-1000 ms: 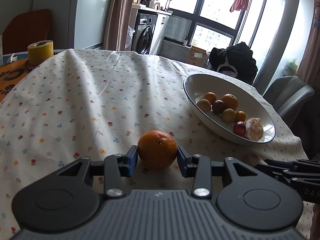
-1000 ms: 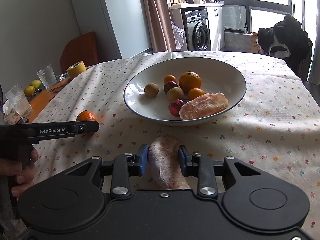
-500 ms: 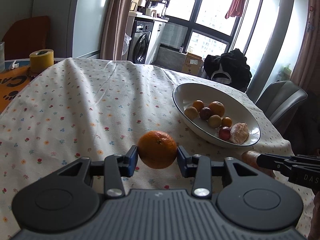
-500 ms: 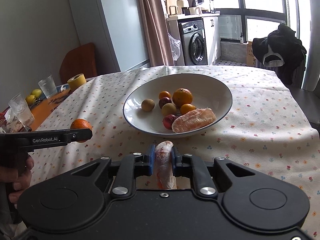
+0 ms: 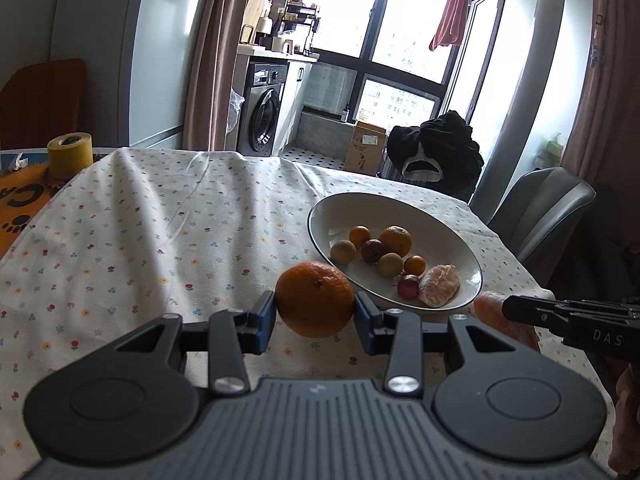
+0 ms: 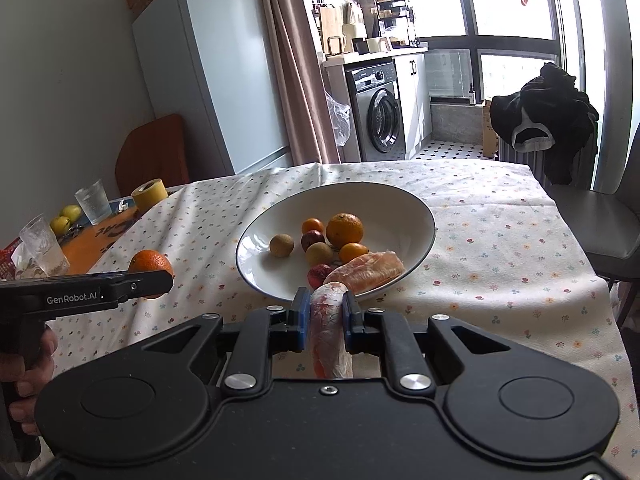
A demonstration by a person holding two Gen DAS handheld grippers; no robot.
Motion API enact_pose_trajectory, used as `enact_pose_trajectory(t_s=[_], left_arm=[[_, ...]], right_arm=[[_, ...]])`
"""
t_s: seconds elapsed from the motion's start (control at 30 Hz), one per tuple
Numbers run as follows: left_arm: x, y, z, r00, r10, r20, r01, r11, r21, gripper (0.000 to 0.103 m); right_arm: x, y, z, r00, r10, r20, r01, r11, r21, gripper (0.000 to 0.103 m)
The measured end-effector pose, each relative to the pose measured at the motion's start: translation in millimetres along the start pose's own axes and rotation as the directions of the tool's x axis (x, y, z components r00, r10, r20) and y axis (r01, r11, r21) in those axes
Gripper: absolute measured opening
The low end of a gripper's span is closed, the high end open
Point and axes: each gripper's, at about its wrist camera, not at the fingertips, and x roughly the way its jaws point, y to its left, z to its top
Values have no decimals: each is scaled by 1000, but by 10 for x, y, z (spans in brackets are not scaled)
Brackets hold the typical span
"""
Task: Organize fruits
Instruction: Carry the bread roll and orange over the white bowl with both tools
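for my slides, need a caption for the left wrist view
Left gripper holds a round orange near the white fruit bowl.

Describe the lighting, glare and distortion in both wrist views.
Left wrist view: windows blown out white, backlighting the clamped orange; fridge edges bow from fisheye. Right wrist view: softer daylight, a glare patch inside the bowl, gripper housing dark, peeled segment sharp.

Both grippers are black plastic with blue pads and silver screws: left gripper (image 5: pixel 315 315) marked "GenRobot.AI", right gripper (image 6: pixel 325 317) "DAS".
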Motion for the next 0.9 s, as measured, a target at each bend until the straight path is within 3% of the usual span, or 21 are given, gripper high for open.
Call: enact_pose_trajectory(t_s=[0.9], left_arm=[[363, -357, 245, 999, -34, -5, 34, 998, 61, 40]], right_arm=[[210, -349, 323, 999, -9, 38, 9, 1000, 16, 15]])
